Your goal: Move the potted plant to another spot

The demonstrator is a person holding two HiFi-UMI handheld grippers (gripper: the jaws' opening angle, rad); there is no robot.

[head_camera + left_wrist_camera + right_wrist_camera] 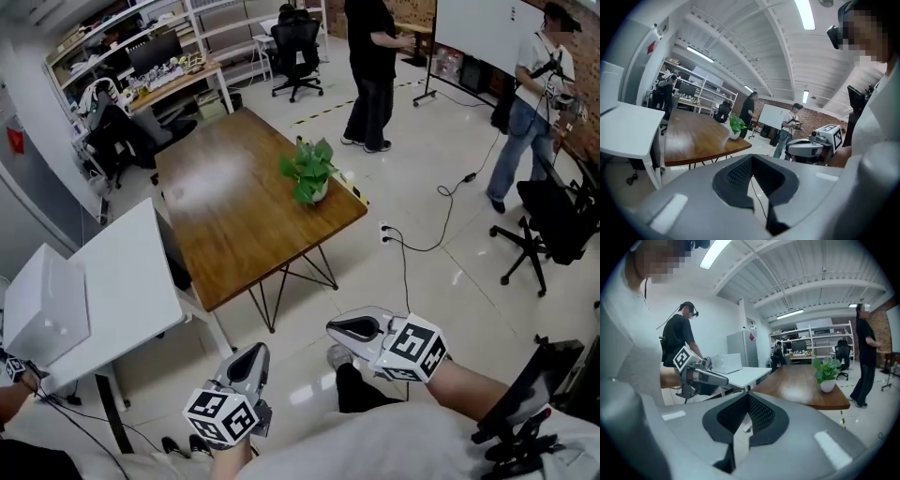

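Both claws sit low in the head view, over the pale floor [441, 216] and well short of the wooden table [234, 220]. The left claw [255, 351] is clenched: in its own view the dark pads meet at the tips with nothing between them. The right claw [335, 327] is clenched too, tips together and empty. The two point roughly the same way, side by side but apart. Each carries a cube [223, 414] with black-and-white square patterns on its faces.

The plant [309, 167] stands upright in a small white pot [316, 194] on the wooden table. It is near the right-hand corner, close to the edge, and nothing touches it. It is well apart from both claws.

To the left, a white table [127, 277] stands just beside the wooden one, with a white box [47, 305] on it. A red sign [14, 139] hangs on the left wall, its print too small to read.

Further back, a person in black [372, 66] stands beyond the wooden table, and a second person [530, 108] is near the whiteboard [478, 28], whose marks are too faint to read. A black cable [422, 246] trails over the floor to the plant's right. A black chair [295, 52] faces the shelves at the back.
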